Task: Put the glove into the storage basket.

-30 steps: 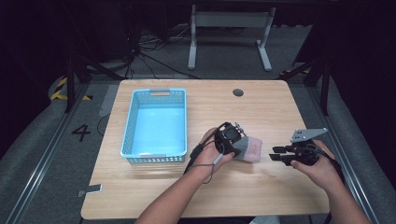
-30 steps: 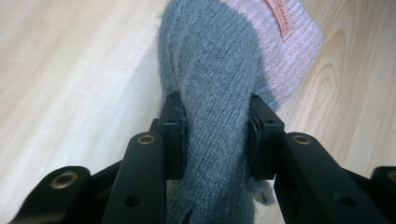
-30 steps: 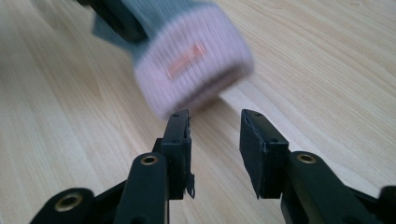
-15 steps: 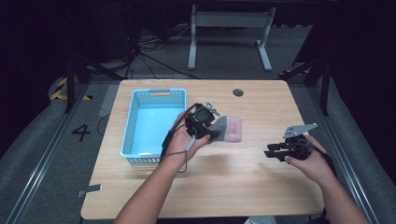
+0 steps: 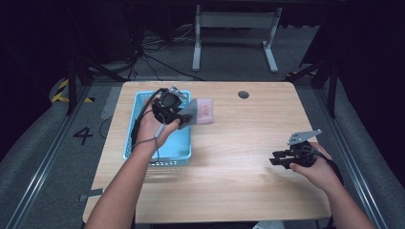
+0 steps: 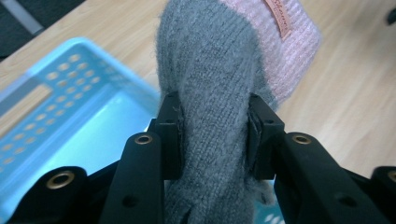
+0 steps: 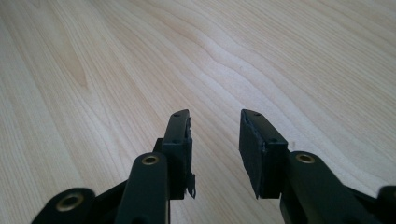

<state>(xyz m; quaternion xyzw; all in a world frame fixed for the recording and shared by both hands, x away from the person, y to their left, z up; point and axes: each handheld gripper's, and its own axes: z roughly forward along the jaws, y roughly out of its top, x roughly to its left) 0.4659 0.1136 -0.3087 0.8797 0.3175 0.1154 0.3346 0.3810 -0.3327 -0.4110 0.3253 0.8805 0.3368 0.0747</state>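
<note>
A grey and pink knitted sock [image 5: 199, 111] hangs in the air at the right rim of the light blue basket [image 5: 143, 143]. My left gripper [image 5: 184, 116] is shut on the sock's grey part [image 6: 212, 93], and the pink part with a small tag [image 6: 292, 42] sticks out beyond the jaws. The basket [image 6: 70, 116] lies below and to the left in the left gripper view. My right gripper [image 5: 277, 161] rests low over the wooden table at the right, open, with nothing between its fingers [image 7: 254, 140].
The wooden table [image 5: 239, 191] has a round cable hole [image 5: 243, 94] near its far edge. A dark floor with a desk frame and cables lies beyond the table.
My left gripper has carried the sock from the table's middle leftward and away, up to the basket's right rim. The right gripper has stayed near the right edge, open.
</note>
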